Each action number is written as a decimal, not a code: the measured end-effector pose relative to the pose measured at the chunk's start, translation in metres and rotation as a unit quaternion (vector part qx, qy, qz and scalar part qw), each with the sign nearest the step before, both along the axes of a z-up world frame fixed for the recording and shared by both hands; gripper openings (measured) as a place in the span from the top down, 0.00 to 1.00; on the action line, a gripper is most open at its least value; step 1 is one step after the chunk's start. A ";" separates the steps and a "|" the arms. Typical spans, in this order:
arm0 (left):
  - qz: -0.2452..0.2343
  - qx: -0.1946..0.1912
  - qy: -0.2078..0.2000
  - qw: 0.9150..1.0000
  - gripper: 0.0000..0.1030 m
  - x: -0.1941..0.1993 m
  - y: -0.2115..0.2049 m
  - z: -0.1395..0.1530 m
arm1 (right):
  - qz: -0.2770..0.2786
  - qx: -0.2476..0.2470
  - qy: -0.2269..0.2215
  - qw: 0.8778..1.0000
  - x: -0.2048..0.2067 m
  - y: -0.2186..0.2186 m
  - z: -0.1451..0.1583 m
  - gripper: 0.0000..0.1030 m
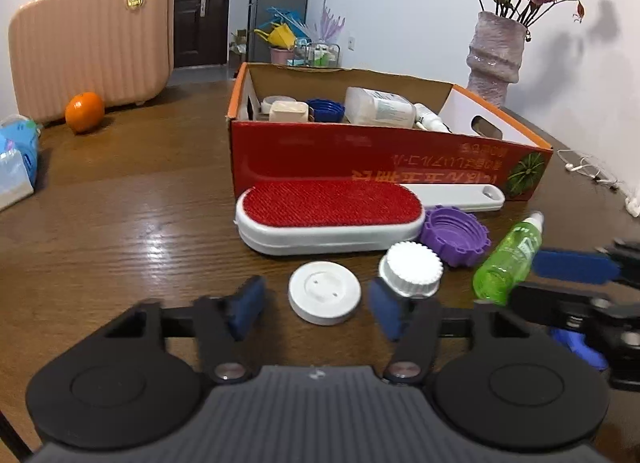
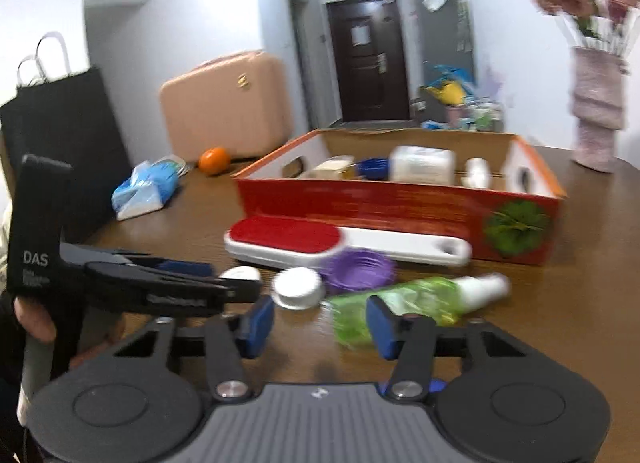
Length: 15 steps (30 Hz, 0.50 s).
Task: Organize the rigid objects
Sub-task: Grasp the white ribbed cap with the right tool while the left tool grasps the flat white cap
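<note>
Between the wide-open, empty jaws of the left gripper (image 1: 314,309) a flat white lid (image 1: 324,292) is seen on the table; it looks light and stiff, best pinched by its rim.

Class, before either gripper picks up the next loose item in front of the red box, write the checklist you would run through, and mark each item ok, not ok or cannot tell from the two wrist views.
1. Left gripper open and empty: ok.
2. Flat white disc lies between the left gripper's fingers: ok.
3. Right gripper open and empty: ok.
4. Green spray bottle lies on its side in front of the right gripper, fully between its fingers: cannot tell, the view is blurred.
5. Red box has free room among its contents: cannot tell.
6. The two grippers are apart from each other: ok.
</note>
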State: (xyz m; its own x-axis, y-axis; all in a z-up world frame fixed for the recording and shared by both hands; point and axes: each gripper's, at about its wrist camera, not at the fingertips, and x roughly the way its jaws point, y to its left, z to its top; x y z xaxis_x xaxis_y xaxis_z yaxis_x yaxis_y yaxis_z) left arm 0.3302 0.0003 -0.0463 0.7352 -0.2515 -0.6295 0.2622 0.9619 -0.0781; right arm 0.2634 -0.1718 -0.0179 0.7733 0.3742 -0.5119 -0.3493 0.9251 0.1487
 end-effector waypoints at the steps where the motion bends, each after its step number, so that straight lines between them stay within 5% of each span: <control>1: -0.005 0.003 -0.002 1.000 0.62 -0.001 0.001 0.000 | 0.002 -0.008 -0.002 1.000 0.005 0.008 0.000 0.55; 15: 0.009 -0.028 -0.010 1.000 0.62 -0.012 0.039 0.002 | -0.005 -0.093 0.016 0.996 0.050 0.067 -0.018 0.64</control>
State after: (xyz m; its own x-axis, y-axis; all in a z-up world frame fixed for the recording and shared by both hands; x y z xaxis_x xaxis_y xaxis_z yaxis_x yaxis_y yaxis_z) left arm 0.3185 0.0390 -0.0439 0.7523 -0.2732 -0.5995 0.2478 0.9605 -0.1269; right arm 0.3138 -0.1050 -0.0358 0.7585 0.2636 -0.5960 -0.3377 0.9411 -0.0136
